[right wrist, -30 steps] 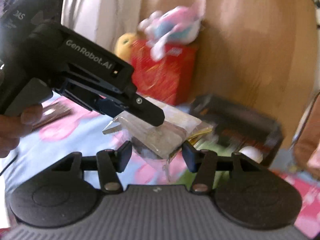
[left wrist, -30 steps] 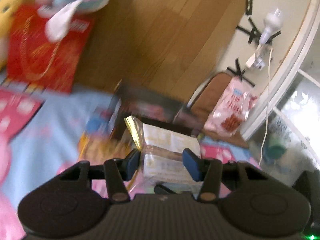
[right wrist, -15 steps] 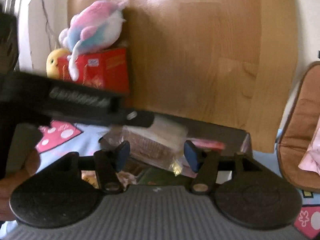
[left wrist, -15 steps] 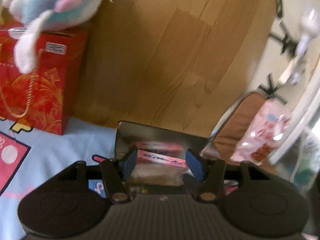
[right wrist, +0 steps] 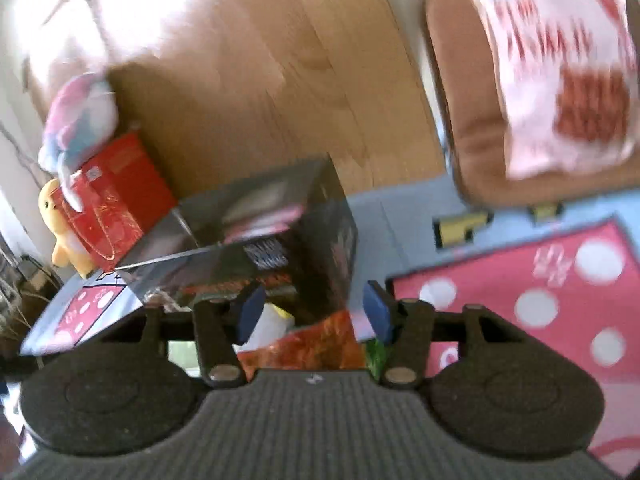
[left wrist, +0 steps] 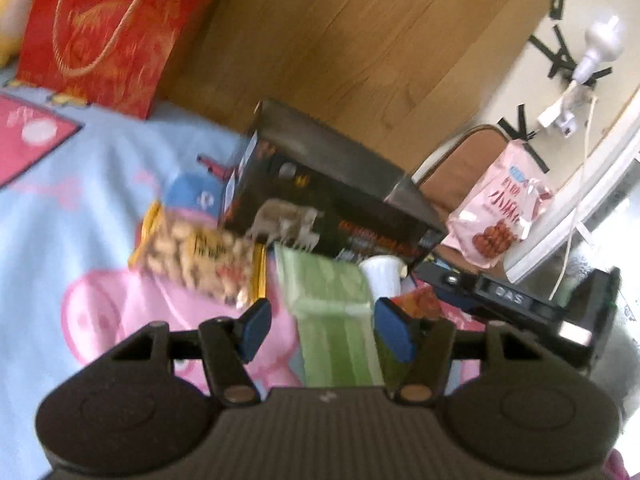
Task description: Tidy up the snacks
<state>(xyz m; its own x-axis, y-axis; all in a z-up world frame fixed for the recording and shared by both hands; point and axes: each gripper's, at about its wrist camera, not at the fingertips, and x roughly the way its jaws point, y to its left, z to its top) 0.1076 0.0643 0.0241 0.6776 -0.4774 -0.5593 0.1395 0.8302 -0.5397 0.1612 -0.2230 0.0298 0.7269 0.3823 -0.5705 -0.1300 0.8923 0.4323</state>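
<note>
a: left wrist view first: the left gripper (left wrist: 323,326) has its blue pads apart and nothing between them. a second ago it held a clear-wrapped pack of biscuits with a gold edge; half a second ago it was at the mouth of the black cardboard box (left wrist: 336,196). now that pack is gone from the claw.

b: so it went into the box?

a: that is my guess. the right wrist view shows the open top of the box with something pink inside, but it is too blurred to pick out the biscuit pack.

b: and the right gripper (right wrist: 310,314)?

a: its pads stand apart too, empty. it hangs just in front of the box, above an orange-red crinkly snack bag (right wrist: 308,346) and a white cup-like thing (right wrist: 266,326).

b: what is left on the bed?

a: plenty. on the blue cartoon bedsheet (left wrist: 80,200), a yellow bag of puffed snacks (left wrist: 196,258) leans by the box, and a pale green striped pack (left wrist: 332,312) lies right under the left claw. a pink snack bag (left wrist: 500,216) sits apart on the brown cushion (left wrist: 452,168).

b: then one item is done, and the sorting is far from over.

a: i'd say so. the green pack looks the nearest next pick for the left claw.
</note>
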